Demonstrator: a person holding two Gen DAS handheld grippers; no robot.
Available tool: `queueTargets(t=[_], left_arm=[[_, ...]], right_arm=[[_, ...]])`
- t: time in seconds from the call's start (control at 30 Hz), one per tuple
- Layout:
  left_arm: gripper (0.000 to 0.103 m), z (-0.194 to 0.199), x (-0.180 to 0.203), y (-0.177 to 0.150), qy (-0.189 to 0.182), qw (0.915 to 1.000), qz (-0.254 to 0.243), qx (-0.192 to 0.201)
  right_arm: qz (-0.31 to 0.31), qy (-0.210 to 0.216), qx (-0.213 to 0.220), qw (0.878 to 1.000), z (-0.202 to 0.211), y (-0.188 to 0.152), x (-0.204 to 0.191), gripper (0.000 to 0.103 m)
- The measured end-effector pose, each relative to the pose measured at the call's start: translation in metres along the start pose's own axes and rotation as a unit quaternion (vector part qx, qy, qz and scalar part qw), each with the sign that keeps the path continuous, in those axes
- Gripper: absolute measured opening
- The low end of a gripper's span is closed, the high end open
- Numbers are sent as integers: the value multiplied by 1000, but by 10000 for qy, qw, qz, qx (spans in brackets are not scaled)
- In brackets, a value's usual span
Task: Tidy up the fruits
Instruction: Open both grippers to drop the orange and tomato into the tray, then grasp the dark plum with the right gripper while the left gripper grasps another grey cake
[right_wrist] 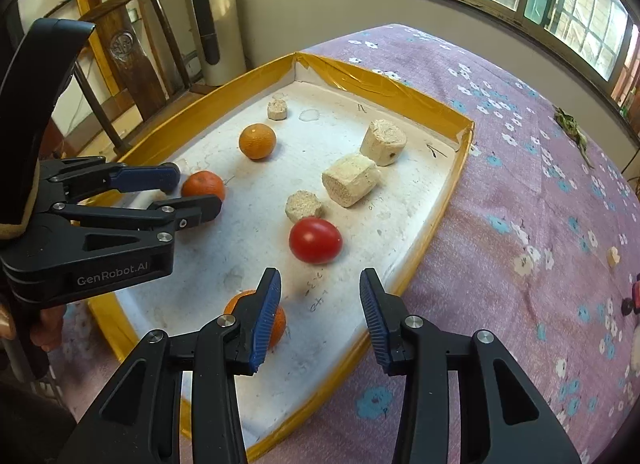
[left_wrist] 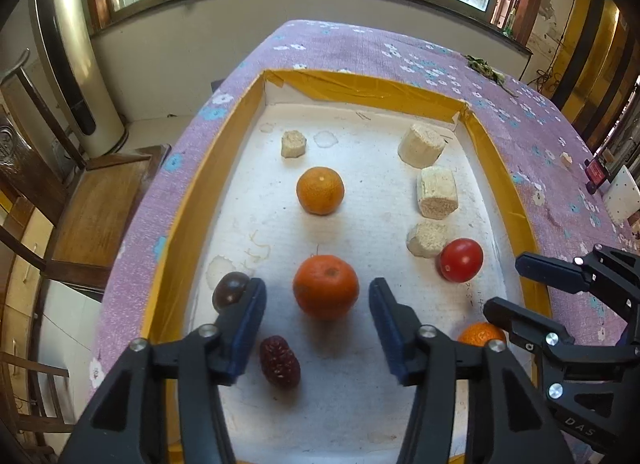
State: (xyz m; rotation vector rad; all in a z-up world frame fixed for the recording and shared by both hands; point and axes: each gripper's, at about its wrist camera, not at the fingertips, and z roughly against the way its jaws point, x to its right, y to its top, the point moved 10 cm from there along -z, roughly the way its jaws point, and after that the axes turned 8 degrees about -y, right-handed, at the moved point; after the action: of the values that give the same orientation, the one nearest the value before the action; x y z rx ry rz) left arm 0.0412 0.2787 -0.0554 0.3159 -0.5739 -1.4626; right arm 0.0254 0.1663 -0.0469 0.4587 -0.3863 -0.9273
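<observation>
Fruit lies in a shallow yellow-rimmed white tray point(left_wrist: 404, 92). Left gripper point(left_wrist: 318, 298) fingers stand open around a round orange mandarin point(left_wrist: 326, 286); right gripper point(right_wrist: 320, 296) fingers open, empty.

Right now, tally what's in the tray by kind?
Oranges: 3
Red tomato: 1
Dark tomato: 1
Red date: 1
Beige cut chunks: 4
Total: 10
</observation>
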Motion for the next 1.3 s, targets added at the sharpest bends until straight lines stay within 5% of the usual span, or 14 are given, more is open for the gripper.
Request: queueTargets(t=[0.47, 0.7, 0.87, 1.13, 1.3], left_arm=[[67, 26, 13, -3, 248, 9994, -68, 244], [70, 31, 32, 4, 279, 9990, -85, 328], [70, 27, 59, 11, 242, 9990, -196, 306], [70, 20, 128, 30, -27, 9977, -618, 287], [75, 6, 183, 45, -180, 9955, -900, 254]], right_arm=[[-55, 240, 119, 9996, 34, -27, -8, 41], [-572, 319, 54, 9978, 39, -51, 28, 44], [-1328, -43, 92, 9911, 45, -67, 96, 46], [-2608, -964, 296, 9601, 61, -101, 262, 47], [-2851, -1395, 404, 9474, 54, -107, 355, 47]])
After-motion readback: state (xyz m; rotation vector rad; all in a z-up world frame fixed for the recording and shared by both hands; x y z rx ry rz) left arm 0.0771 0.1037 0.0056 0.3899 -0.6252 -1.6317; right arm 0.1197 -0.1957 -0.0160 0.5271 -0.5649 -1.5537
